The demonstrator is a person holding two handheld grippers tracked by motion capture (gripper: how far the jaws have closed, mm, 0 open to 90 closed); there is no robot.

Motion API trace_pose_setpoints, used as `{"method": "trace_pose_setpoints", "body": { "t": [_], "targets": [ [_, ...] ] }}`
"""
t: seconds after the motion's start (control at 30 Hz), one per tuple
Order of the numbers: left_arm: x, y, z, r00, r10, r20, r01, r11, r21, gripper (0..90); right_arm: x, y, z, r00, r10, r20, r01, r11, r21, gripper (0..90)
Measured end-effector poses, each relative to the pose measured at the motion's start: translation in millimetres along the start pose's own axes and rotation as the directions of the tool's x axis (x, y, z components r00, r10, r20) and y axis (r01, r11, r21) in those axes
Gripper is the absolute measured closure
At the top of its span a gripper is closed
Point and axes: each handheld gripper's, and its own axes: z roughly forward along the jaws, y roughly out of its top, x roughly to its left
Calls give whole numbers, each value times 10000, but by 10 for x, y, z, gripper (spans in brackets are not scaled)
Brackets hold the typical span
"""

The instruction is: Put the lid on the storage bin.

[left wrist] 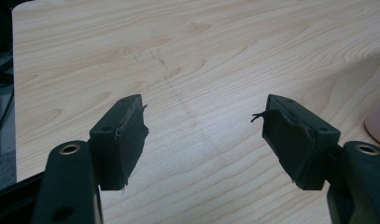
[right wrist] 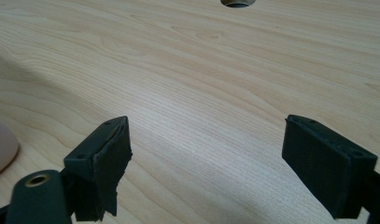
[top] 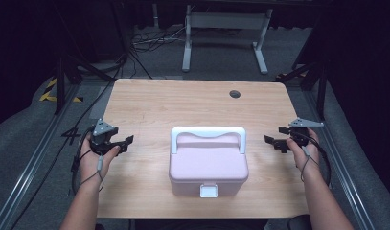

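A: Has any work on the pink box (top: 208, 165) begun?
B: I think not. It sits shut in the middle of the tabletop (top: 183, 103), white latch down.
A: And the tools?
B: The left tool (top: 127, 142) and right tool (top: 274, 142) are both spread wide, holding nothing, one on each side.

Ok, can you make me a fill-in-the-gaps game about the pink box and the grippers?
The pink box has a white ____ on top.
The box sits ____ the left hand-held gripper and the right hand-held gripper.
Both grippers' jaws are ____.
The table is made of light ____.

Missing words: handle, between, open, wood.
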Motion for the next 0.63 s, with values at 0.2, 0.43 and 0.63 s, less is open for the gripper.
{"method": "trace_pose_setpoints", "body": {
  "t": [0.2,0.43,0.63],
  "targets": [
    [5,-12,25,10000,47,-3,-47,10000,81,304,-40,-94,76,9998,110,157,-106,9997,-225,165],
    [19,-30,50,10000,64,-14,-63,9998,174,304,-79,-180,144,9994,192,282,-191,9998,-34,165],
    [17,-27,73,10000,48,50,-49,9997,225,303,-73,-190,145,9998,86,167,-90,9997,225,162]
  ]
}}
